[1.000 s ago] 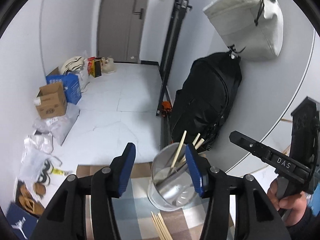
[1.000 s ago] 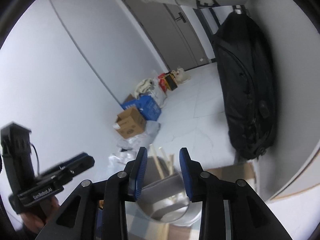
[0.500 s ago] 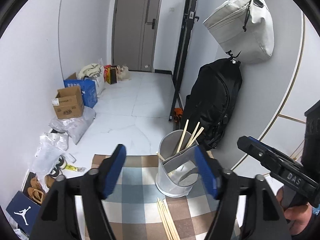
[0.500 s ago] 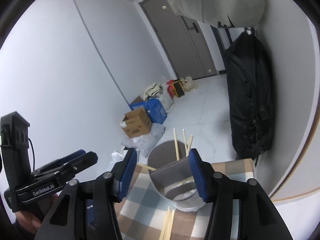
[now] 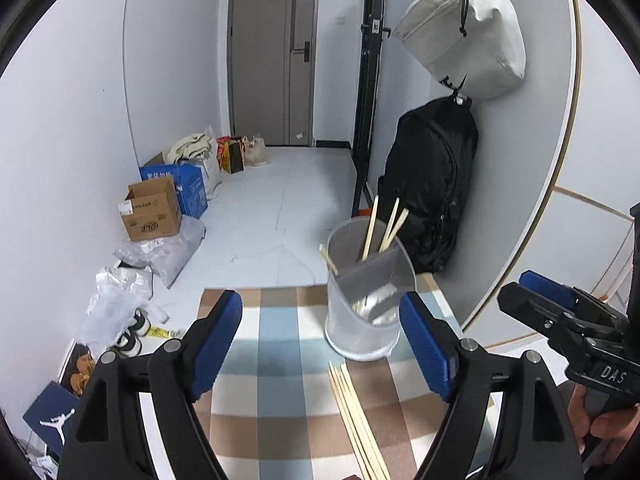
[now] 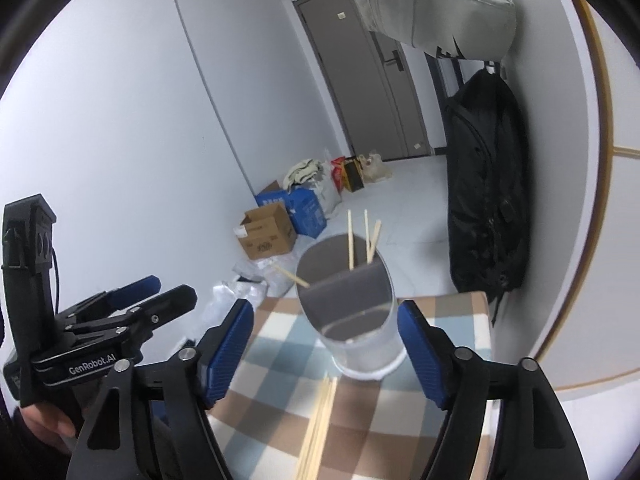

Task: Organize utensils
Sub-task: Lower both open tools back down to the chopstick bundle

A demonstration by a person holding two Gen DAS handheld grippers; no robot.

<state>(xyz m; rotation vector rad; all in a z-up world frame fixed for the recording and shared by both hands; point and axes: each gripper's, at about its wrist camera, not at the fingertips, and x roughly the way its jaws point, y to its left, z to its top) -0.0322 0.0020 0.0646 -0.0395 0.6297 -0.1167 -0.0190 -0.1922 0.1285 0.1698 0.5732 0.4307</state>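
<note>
Your left claw [image 5: 320, 336] and right claw [image 6: 325, 340]: both just opening, empty. Cup [image 5: 366, 292] at table [image 5: 280, 336] far edge, loose chopsticks [image 5: 356, 416] just before it. Careless reach could knock cup off.

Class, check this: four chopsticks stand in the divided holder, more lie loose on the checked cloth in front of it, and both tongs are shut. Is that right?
Not quite. The left tongs and right tongs are open with nothing between them, having just widened; each wrist view shows it. The chopsticks in the holder and loose chopsticks on the cloth are right.

A home entryway: grey entrance door [image 5: 272, 56] at the far end, black backpack [image 5: 432, 188] hanging right, brown cardboard box [image 5: 150, 216] and shoes [image 5: 132, 332] left
</note>
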